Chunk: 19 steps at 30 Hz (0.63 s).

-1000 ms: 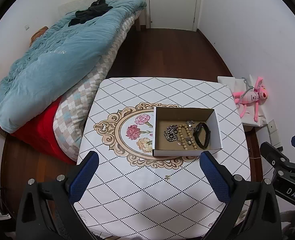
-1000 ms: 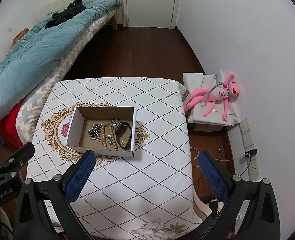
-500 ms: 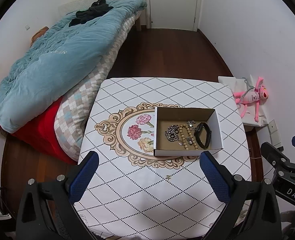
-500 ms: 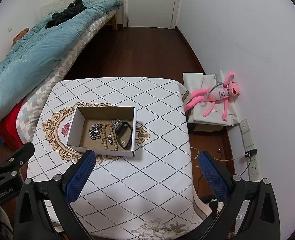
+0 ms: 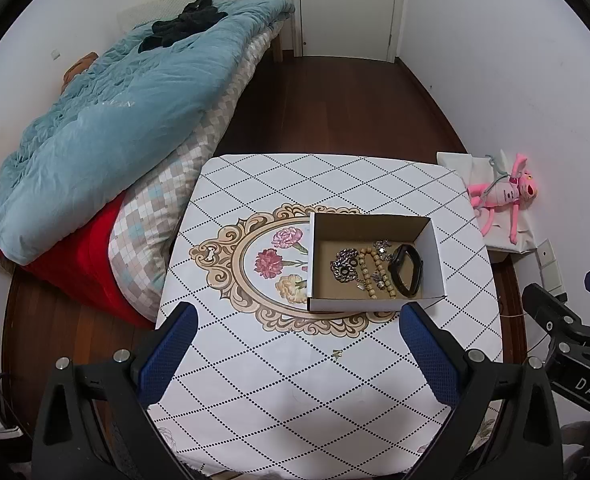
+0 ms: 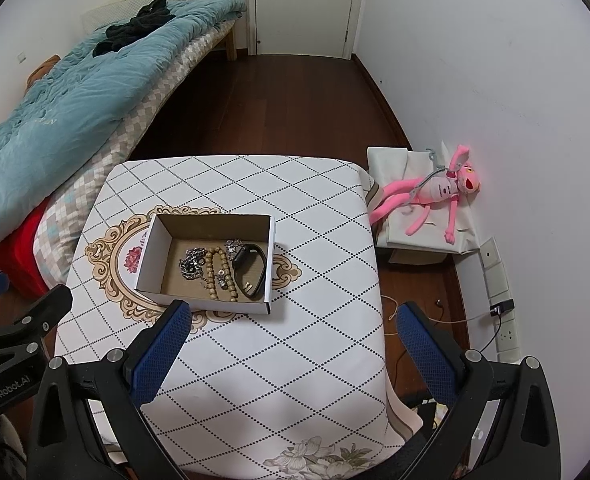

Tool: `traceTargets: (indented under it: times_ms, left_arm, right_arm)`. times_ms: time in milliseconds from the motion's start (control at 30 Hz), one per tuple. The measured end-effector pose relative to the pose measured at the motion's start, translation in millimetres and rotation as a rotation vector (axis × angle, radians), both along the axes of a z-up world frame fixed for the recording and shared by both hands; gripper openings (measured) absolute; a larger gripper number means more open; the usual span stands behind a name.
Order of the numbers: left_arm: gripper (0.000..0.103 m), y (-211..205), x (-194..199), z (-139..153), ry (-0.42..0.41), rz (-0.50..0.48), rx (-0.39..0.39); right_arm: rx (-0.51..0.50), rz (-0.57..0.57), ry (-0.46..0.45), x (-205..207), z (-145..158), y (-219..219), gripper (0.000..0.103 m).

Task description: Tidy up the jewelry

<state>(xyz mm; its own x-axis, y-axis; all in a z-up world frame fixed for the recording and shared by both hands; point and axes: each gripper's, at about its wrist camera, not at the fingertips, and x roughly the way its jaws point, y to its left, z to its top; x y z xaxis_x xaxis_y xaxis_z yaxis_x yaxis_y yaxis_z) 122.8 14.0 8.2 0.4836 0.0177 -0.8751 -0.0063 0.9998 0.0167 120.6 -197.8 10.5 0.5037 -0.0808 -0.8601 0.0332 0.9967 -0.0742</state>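
An open white cardboard box [image 5: 435,276] [image 6: 149,264] stands on the table. In it lie a silver chain [image 5: 344,268] [image 6: 191,266], a wooden bead string [image 5: 369,276] [image 6: 215,272], small silver pieces [image 5: 382,246] and a black band [image 5: 406,274] [image 6: 250,272]. A tiny gold piece [image 5: 337,354] lies on the cloth in front of the box. My left gripper [image 5: 295,354] is open and empty, held above the table's near side. My right gripper [image 6: 291,352] is open and empty, to the right of the box.
The table carries a white diamond-pattern cloth [image 5: 295,400] with a floral medallion. A bed with a blue quilt [image 5: 107,128] stands to the left. A pink plush toy [image 6: 435,196] lies on a white box by the right wall. Wall sockets [image 6: 499,276] and a door [image 6: 303,4] show.
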Motion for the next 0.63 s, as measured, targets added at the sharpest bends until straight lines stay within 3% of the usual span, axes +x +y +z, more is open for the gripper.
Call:
traceTargets:
  times_ms: [633]
  left_arm:
    - [0.103,-0.7,-1.2,-3.1,-0.001,0.004,-0.009]
  right_arm:
    - [-0.006,0.006,0.002,-1.5,-0.9,-0.8,0.103]
